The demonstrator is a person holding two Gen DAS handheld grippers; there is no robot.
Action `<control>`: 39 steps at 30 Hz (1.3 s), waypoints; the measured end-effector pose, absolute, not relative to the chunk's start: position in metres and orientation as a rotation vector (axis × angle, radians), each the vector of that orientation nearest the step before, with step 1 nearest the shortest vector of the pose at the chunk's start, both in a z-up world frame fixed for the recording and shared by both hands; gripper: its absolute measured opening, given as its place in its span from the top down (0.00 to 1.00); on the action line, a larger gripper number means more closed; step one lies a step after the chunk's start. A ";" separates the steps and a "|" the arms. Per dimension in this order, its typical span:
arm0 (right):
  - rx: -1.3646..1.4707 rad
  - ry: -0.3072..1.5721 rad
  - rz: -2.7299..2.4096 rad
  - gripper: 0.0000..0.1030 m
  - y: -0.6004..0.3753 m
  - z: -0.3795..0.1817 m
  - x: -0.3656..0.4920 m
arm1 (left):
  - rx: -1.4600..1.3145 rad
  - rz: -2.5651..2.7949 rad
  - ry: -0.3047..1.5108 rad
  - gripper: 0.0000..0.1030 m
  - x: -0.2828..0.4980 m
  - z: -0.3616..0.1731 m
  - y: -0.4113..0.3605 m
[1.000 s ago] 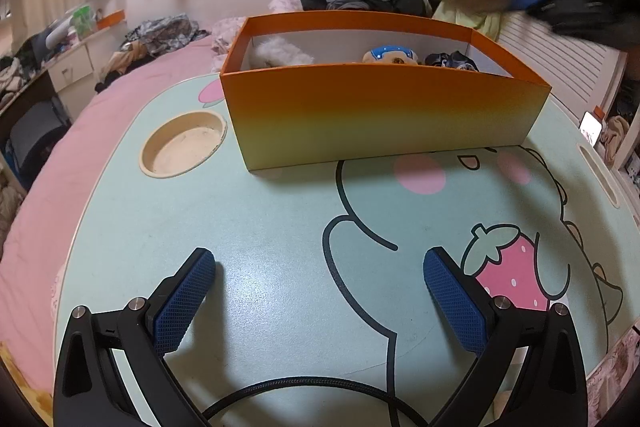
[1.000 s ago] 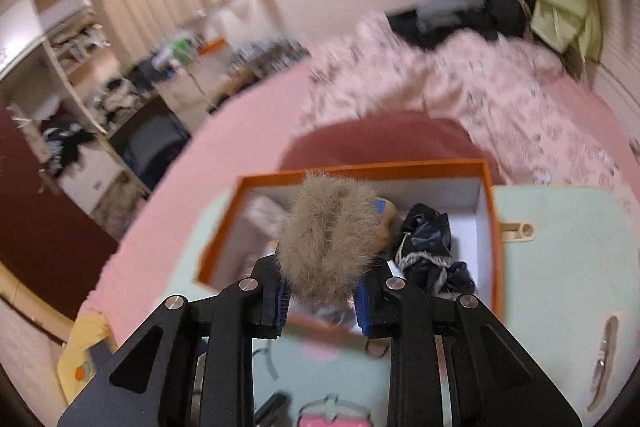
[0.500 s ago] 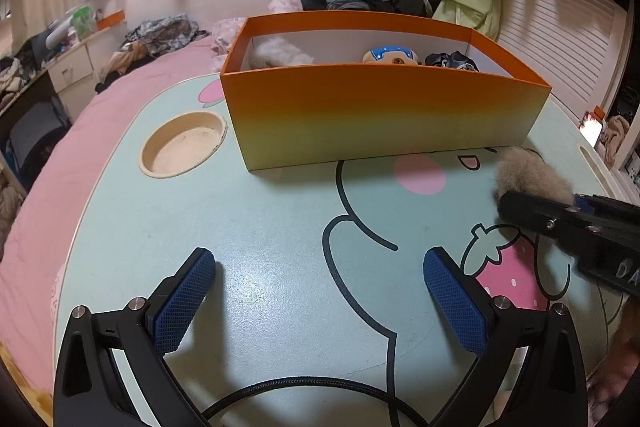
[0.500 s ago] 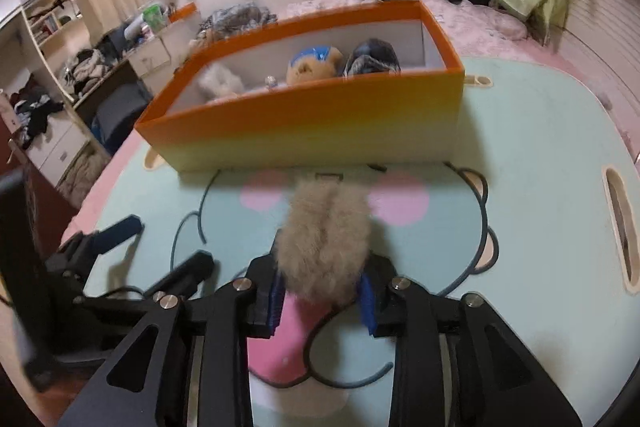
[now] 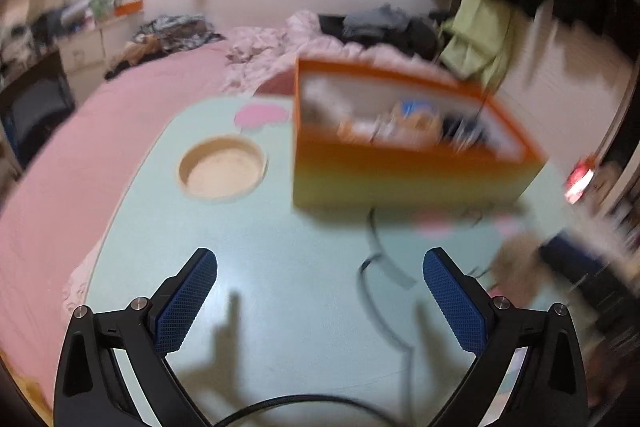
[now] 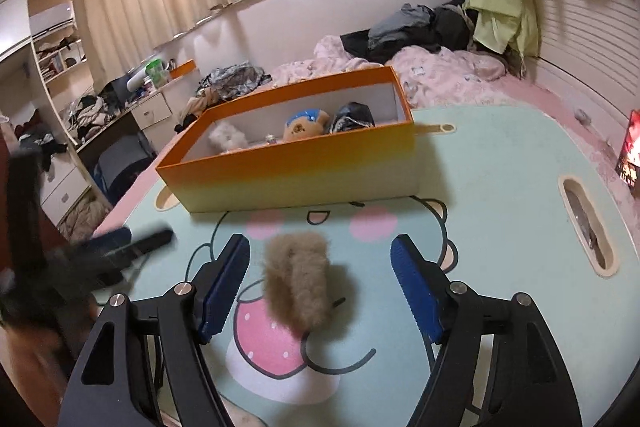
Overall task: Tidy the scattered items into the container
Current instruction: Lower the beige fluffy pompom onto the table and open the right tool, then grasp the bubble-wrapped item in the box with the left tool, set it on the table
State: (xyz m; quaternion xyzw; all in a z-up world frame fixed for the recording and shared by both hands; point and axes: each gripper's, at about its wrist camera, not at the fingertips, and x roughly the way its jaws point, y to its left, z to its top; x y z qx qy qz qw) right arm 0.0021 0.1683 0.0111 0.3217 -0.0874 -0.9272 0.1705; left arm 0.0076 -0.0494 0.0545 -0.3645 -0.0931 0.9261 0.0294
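An orange box [image 6: 304, 171] stands on the mint cartoon table [image 6: 500, 195]; inside lie a white fluffy item [image 6: 226, 135], a bear plush [image 6: 306, 125] and a dark bundle [image 6: 354, 115]. A tan furry item [image 6: 298, 281] lies on the table between the fingers of my open right gripper [image 6: 320, 291], free of the pads. My left gripper [image 5: 320, 303] is open and empty above the table, in front of the box [image 5: 400, 171]. The left wrist view is blurred; the furry item shows there as a tan smear [image 5: 516, 263].
A round cup recess [image 5: 222, 167] lies left of the box, and a slot handle [image 6: 586, 219] is at the table's right edge. A pink bed with piled clothes [image 6: 420, 23] surrounds the table. The left gripper appears blurred in the right wrist view [image 6: 120, 243].
My right gripper has opened and let go of the furry item, which now rests on the table. My left gripper has lifted and swung, so its view blurs.
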 end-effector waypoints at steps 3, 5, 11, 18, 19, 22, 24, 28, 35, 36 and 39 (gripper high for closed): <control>0.922 -0.216 -2.624 0.29 0.160 0.010 0.002 | -1.208 2.722 -0.289 0.00 -0.020 0.085 -0.043; 0.923 -0.208 -2.617 0.29 0.161 0.008 0.001 | -1.290 2.691 -0.163 0.00 -0.040 0.096 -0.030; 0.941 -0.270 -2.612 0.29 0.170 0.003 0.000 | -1.574 2.463 -0.134 0.32 -0.111 0.094 -0.008; 0.958 -0.295 -2.602 0.29 0.172 0.002 -0.001 | -1.735 2.417 -0.128 0.39 -0.135 0.062 -0.005; 0.965 -0.297 -2.600 0.29 0.172 0.001 -0.002 | -1.738 2.390 -0.128 0.42 -0.136 0.058 -0.003; 0.980 -0.312 -2.593 0.29 0.173 0.000 -0.003 | -1.762 2.362 -0.073 0.70 -0.138 0.047 0.001; 0.982 -0.324 -2.595 0.29 0.175 0.000 -0.003 | -1.764 2.366 -0.097 0.71 -0.140 0.048 -0.004; 0.989 -0.332 -2.594 0.29 0.176 0.000 -0.003 | -1.668 2.410 -0.147 0.71 -0.135 0.071 -0.015; 0.992 -0.321 -2.609 0.29 0.175 0.003 -0.005 | -1.351 2.460 -0.204 0.71 -0.088 0.137 -0.019; 0.995 -0.318 -2.613 0.29 0.176 0.003 -0.005 | -1.322 2.460 -0.206 0.71 -0.076 0.138 -0.020; 1.000 -0.332 -2.618 0.29 0.178 0.002 -0.005 | -1.315 2.442 -0.226 0.71 -0.053 0.112 -0.022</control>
